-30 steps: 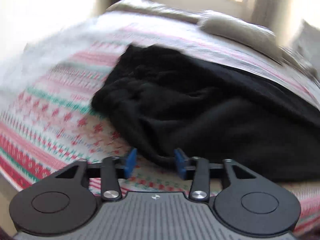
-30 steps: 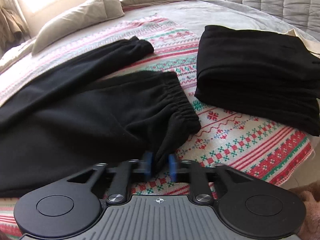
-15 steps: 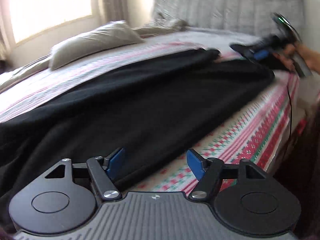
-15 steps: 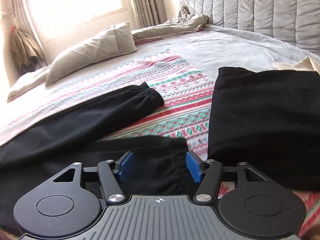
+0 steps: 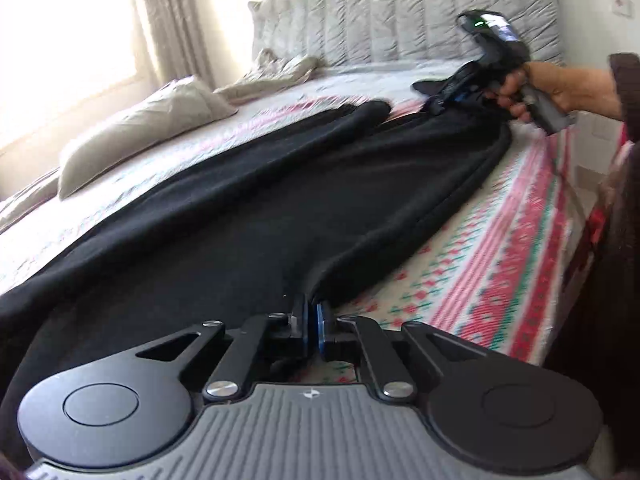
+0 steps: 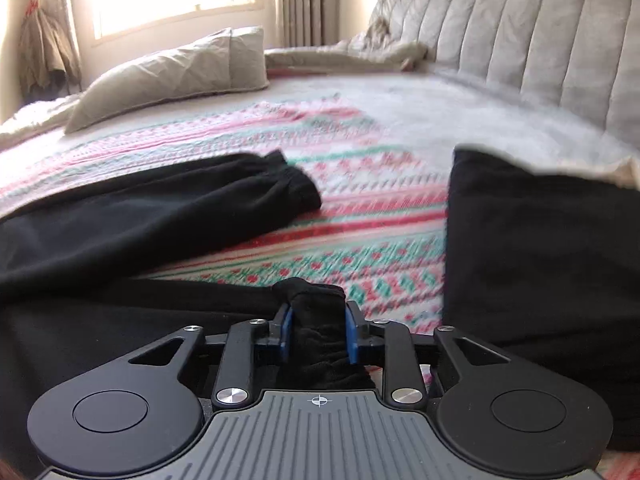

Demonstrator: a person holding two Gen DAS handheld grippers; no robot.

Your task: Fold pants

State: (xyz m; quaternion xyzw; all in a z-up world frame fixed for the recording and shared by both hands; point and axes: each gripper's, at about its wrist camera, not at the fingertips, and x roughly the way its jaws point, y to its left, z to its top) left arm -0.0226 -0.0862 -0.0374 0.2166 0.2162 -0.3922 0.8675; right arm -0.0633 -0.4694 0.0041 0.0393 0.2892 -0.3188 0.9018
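Black pants (image 5: 248, 220) lie stretched along the patterned bed cover (image 5: 500, 240). My left gripper (image 5: 312, 322) is shut on the pants' near edge at the waist end. In the right wrist view my right gripper (image 6: 318, 330) is shut on a bunched leg cuff of the pants (image 6: 316, 320). The other leg (image 6: 168, 208) lies flat to the left, its cuff free. The right gripper also shows in the left wrist view (image 5: 460, 92), far off at the leg end, held by a hand.
A folded black garment (image 6: 540, 256) lies right of the right gripper. A grey pillow (image 6: 172, 76) and a crumpled blanket (image 6: 360, 52) lie near the quilted headboard (image 6: 520, 32). The bed edge (image 5: 568, 280) runs on the right of the left wrist view.
Both grippers were open half a second ago and have closed on the pants: the left on the near edge, the right on the leg cuff.
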